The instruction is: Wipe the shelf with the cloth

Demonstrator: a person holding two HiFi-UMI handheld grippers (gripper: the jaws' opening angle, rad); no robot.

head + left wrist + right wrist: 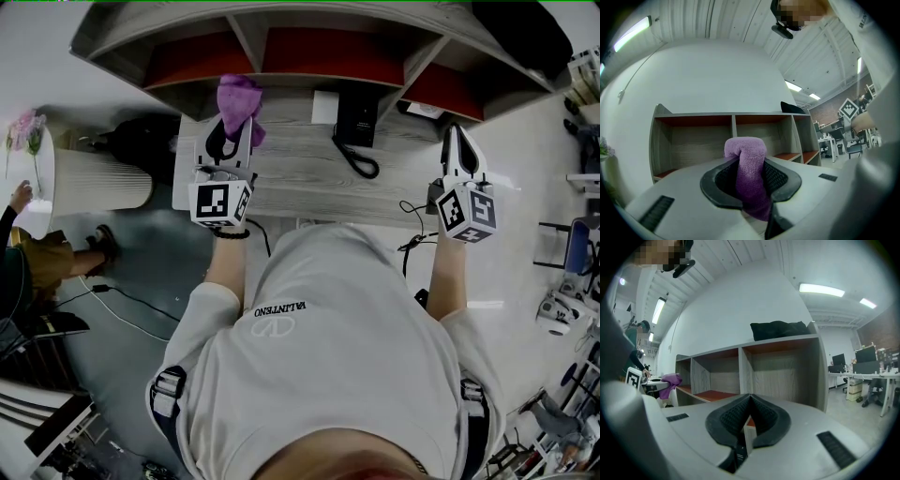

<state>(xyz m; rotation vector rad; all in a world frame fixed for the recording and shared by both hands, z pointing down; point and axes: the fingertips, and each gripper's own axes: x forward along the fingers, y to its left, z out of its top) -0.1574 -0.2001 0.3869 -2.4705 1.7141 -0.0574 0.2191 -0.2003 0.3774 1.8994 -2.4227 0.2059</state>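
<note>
A purple cloth [239,99] is clamped in my left gripper [232,131], which is shut on it; the cloth bulges up over the fingertips. In the left gripper view the cloth [747,161] fills the gap between the jaws and faces the grey shelf [734,126], a short way ahead at the level of the left and middle compartments. The shelf [251,42] has three compartments with red-orange floors. My right gripper [460,141] is shut and holds nothing, in front of the right compartment [787,371]. The right gripper view also catches the cloth [670,380] far left.
The shelf stands on a grey wooden desk [300,178] with a black phone and cord [356,127] and a white card [324,107]. A black bag [779,329] lies on the shelf top. A white ribbed cylinder [98,180] and another person [42,253] are at left.
</note>
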